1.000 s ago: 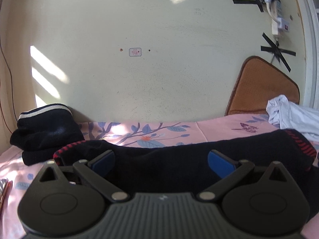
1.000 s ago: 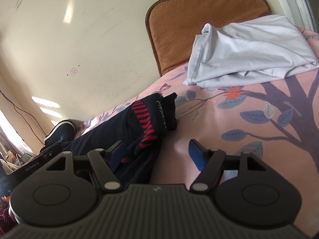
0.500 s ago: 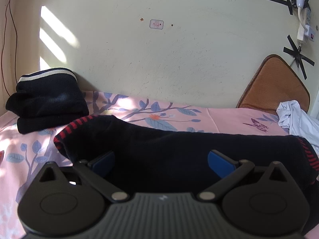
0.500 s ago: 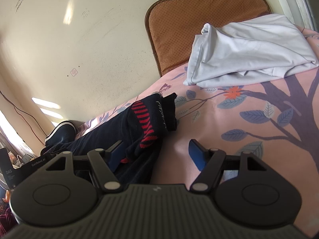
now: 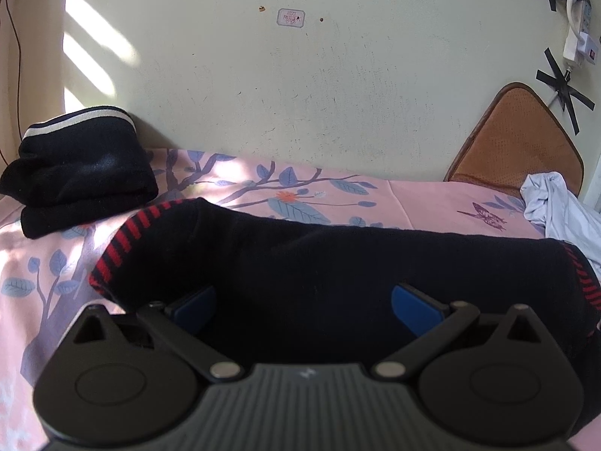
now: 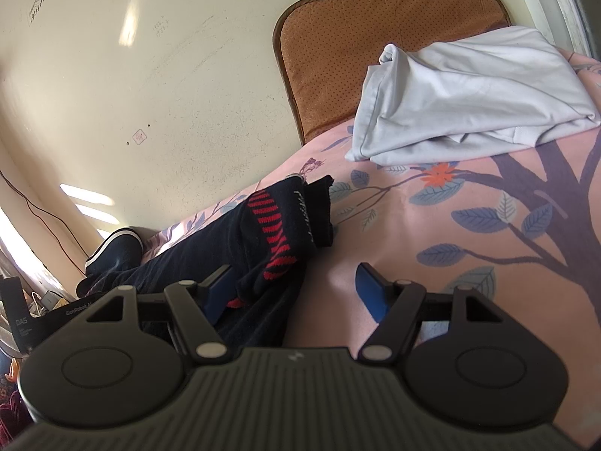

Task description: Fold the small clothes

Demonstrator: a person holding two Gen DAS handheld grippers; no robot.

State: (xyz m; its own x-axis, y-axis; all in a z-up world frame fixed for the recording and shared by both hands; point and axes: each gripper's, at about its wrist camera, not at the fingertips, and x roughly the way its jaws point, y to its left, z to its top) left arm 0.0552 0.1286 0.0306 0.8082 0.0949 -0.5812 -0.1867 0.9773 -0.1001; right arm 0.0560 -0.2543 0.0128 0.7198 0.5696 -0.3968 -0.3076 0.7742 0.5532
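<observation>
A black garment with red-striped trim (image 5: pixel 338 263) lies stretched across the pink floral bedsheet (image 5: pixel 424 203). My left gripper (image 5: pixel 304 308) hovers at its near edge. The jaws stand wide open, both blue pads (image 5: pixel 413 308) over the dark cloth and not pressing it. In the right wrist view the garment's striped end (image 6: pixel 274 225) is bunched up. My right gripper (image 6: pixel 295 293) is open there, its left pad (image 6: pixel 219 293) beside that end and its right pad over bare sheet.
A folded black garment with a white stripe (image 5: pixel 79 173) sits at the far left by the wall. A crumpled white garment (image 6: pixel 469 94) lies at the right in front of a brown cushion (image 6: pixel 357 56). A taped power strip (image 5: pixel 574 37) hangs on the wall.
The left gripper has tipped down and rolled a little, so more of the bed and black garment shows beyond its jaws. The right gripper and the striped end have not moved.
</observation>
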